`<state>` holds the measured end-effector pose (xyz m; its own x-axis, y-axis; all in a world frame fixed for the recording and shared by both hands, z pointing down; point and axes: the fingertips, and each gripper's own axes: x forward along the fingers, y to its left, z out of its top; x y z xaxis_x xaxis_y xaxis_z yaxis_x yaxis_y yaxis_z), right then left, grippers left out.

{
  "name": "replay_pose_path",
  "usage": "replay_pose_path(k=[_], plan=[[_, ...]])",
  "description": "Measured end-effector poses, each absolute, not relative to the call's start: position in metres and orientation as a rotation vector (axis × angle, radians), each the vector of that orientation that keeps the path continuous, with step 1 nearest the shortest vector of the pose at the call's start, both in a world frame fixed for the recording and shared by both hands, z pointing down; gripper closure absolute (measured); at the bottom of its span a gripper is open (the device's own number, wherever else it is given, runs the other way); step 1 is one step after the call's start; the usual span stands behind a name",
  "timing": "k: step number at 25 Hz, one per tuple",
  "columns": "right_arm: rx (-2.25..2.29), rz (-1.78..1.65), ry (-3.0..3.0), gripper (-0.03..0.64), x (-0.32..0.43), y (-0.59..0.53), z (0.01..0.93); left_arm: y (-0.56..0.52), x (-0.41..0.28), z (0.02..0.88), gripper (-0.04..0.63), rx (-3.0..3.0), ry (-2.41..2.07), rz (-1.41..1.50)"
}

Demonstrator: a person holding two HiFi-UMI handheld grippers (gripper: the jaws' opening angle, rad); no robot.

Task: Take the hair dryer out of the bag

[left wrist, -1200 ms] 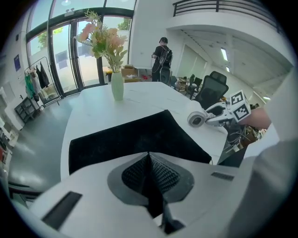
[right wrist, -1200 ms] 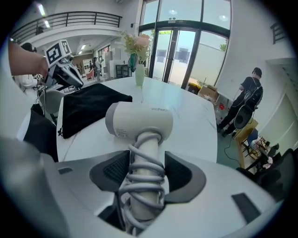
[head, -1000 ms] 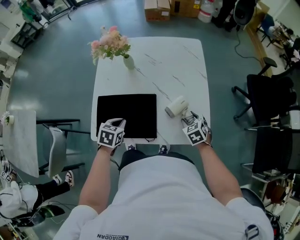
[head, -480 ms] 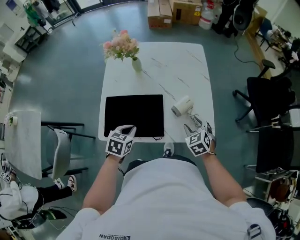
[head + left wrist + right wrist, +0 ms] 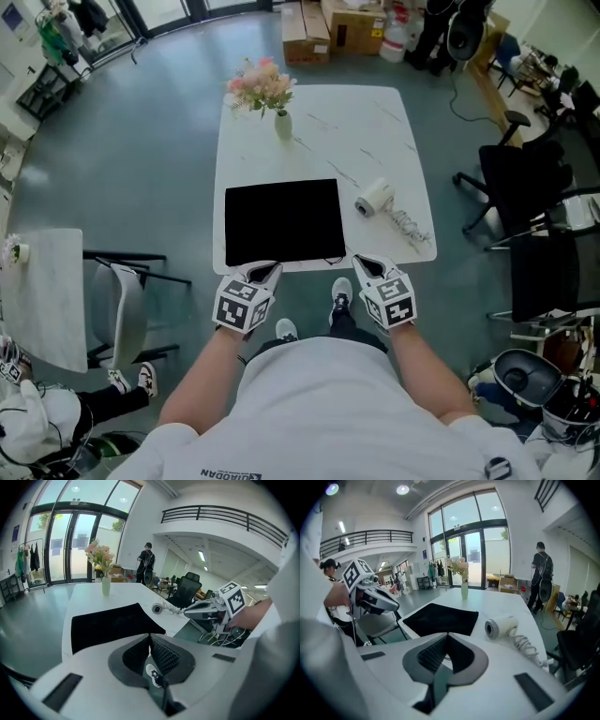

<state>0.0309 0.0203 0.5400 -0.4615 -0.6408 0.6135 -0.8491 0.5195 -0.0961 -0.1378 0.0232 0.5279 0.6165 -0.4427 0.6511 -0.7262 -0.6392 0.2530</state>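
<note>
A white table [image 5: 375,131] with a vase [image 5: 283,125] of flowers is set on a grey-green floor [image 5: 141,159]. Black chairs [image 5: 511,183] are placed to its right, boxes [image 5: 305,23] beyond it. Daylight is admitted through tall glass doors [image 5: 65,545].

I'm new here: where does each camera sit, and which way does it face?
Head view: on the head, facing down at table, bag, dryer; arms, left gripper, right gripper show.
Left gripper view: on that gripper, along its shut fingers over the bag; right gripper shows.
Right gripper view: on that gripper, along its just closed, empty fingers toward dryer; left gripper shows.
All share bag, dryer.
</note>
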Motion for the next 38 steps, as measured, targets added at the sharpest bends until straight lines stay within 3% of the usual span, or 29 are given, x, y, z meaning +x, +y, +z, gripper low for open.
replay_pose_path(k=[15,25,38], plan=[[1.241,0.579,-2.475,0.601,-0.035,0.093,0.488,0.081,-0.16,0.516,0.577,2.406,-0.821,0.67],[0.996,0.57,-2.446,0.601,-0.035,0.092,0.497,0.083,-0.149,0.494,0.577,2.377,-0.931,0.595],[1.0,0.647,-2.46,0.601,0.019,0.092,0.505,0.077,-0.098,0.481,0.577,2.402,-0.982,0.638]])
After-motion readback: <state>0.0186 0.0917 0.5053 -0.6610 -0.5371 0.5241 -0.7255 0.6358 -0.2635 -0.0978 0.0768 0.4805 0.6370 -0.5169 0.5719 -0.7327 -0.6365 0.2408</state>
